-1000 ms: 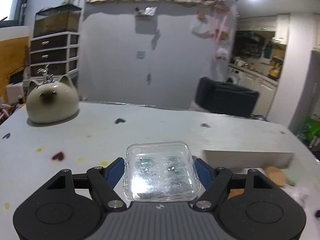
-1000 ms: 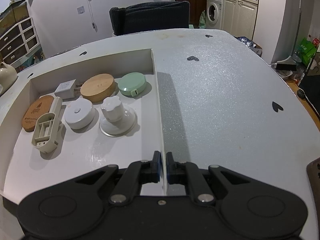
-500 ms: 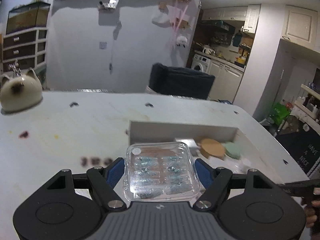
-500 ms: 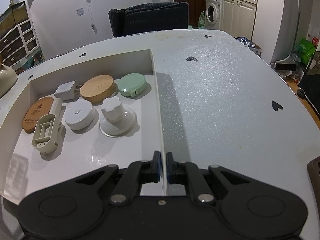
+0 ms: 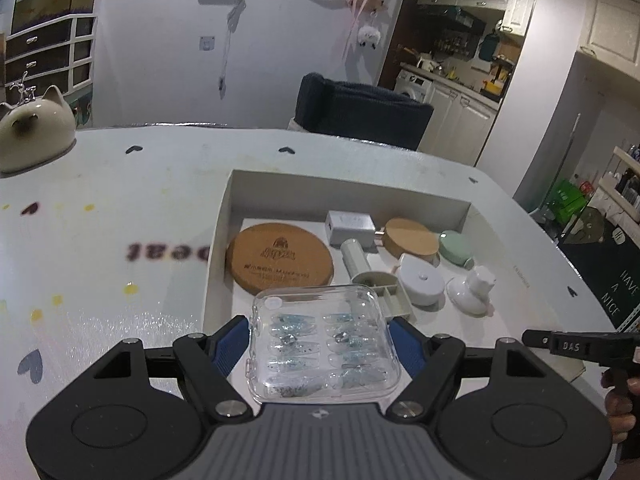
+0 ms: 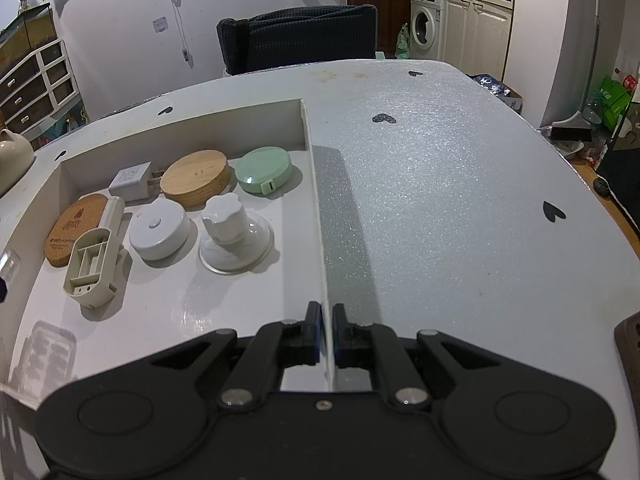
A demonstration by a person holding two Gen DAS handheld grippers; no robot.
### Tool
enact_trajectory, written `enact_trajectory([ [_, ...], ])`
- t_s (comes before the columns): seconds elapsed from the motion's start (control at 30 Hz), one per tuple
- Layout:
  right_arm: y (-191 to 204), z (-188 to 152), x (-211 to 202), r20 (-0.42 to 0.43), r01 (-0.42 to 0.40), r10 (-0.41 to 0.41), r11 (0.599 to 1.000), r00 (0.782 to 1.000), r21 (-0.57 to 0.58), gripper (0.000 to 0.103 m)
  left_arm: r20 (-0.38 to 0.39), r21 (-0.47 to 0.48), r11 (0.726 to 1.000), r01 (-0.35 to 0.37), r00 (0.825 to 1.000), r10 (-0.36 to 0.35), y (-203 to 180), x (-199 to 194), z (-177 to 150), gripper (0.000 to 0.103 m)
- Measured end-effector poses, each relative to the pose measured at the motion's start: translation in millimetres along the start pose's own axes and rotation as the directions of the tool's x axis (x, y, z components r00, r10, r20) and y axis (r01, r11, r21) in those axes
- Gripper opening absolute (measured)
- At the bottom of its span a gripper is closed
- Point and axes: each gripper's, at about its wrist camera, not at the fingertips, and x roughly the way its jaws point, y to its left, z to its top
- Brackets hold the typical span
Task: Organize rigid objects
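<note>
Left wrist: fingers (image 5: 322, 344) pinch clear case (image 5: 324, 342); right fingers (image 6: 327, 328) clamp tray wall (image 6: 316, 208).

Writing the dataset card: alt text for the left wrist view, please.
The left gripper clamps a clear case of press-on nails above the near end of a shallow white box holding a cork coaster, charger and other small items.

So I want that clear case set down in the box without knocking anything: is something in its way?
Nothing visible blocks it. The clear case, in the left gripper, hangs over bare floor of the box, nearer than the beige holder.
</note>
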Motion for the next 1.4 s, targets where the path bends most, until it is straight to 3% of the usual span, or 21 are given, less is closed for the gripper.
enact_trajectory([
  [0.1,0.2,0.2,-0.3,0.001,0.001,-0.001,1.0,1.0,0.002,0.008,-0.018,-0.003,1.0,-0.021,1.0,0.021,0.0,3.9,-1.8,0.078],
  [0.2,0.5,0.6,-0.2,0.001,0.001,-0.001,1.0,1.0,0.002,0.008,-0.027,-0.009,0.999,-0.035,0.999,0.034,1.8,4.3,-2.4,0.091],
  [0.83,0.2,0.3,-0.2,0.001,0.001,-0.001,1.0,1.0,0.001,0.008,-0.02,0.04,0.999,-0.007,1.0,0.008,-3.7,-11.7,-1.7,0.093],
  [1.2,-0.6,3.7,1.5,-0.012,-0.008,0.008,1.0,1.0,-0.012,0.008,0.024,0.106,0.993,-0.054,0.998,0.052,-11.4,-39.9,9.6,0.097],
  [1.27,-0.4,5.0,2.2,-0.005,0.002,-0.002,1.0,1.0,-0.014,0.02,0.044,0.113,0.992,-0.048,0.998,0.043,-11.3,-47.1,11.5,0.098],
  [1.3,-0.1,5.1,1.2,0.001,0.004,-0.004,1.0,1.0,-0.017,0.035,0.052,0.117,0.992,-0.043,0.998,0.037,-10.6,-50.2,12.0,0.099],
  [1.4,3.2,6.7,-7.7,0.037,-0.009,0.01,1.0,0.999,-0.025,0.042,0.087,0.127,0.99,-0.059,0.995,0.049,-9.2,-60.1,12.6,0.1],
])
